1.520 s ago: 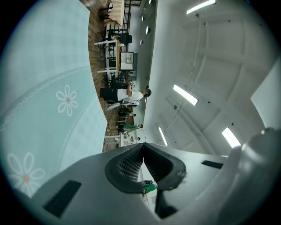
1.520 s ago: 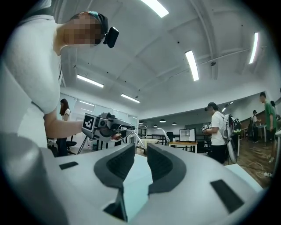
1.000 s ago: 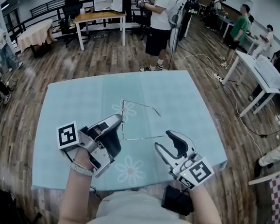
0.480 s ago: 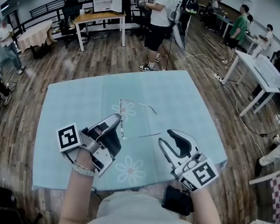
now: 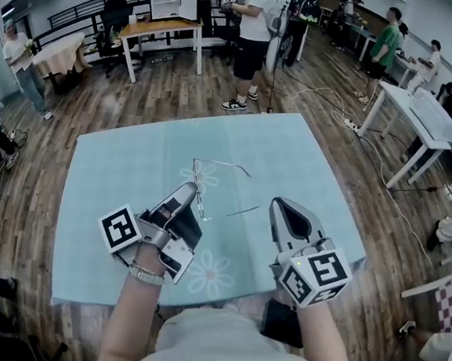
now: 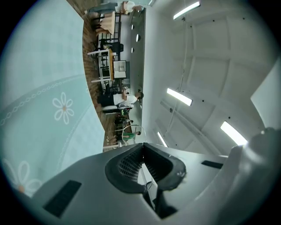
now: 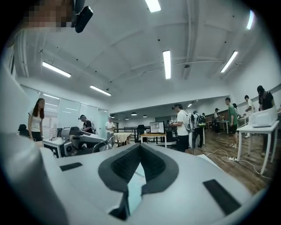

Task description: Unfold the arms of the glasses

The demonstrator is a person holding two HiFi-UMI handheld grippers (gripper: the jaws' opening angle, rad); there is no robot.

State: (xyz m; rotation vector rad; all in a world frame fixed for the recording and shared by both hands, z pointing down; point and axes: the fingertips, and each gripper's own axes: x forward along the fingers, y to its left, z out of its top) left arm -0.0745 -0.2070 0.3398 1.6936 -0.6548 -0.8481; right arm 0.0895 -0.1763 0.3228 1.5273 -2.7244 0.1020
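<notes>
1. An open lab-like workroom: wood-plank floor (image 5: 171, 92) all round the blue-clothed table (image 5: 109, 173).
2. Beyond the table, a desk (image 5: 161, 26) with a monitor (image 5: 176, 2); to its right, white workbenches (image 5: 402, 105) and people (image 5: 391, 41).
3. Cables (image 5: 336, 105) trail across the floor beyond it.

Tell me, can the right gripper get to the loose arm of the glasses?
Probably yes. The loose arm points at the right gripper with nothing between them. Its jaws have just closed empty, so they must reopen first.

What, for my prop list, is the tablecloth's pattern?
Tablecloth: pale blue, white daisies; best in head view.
</notes>
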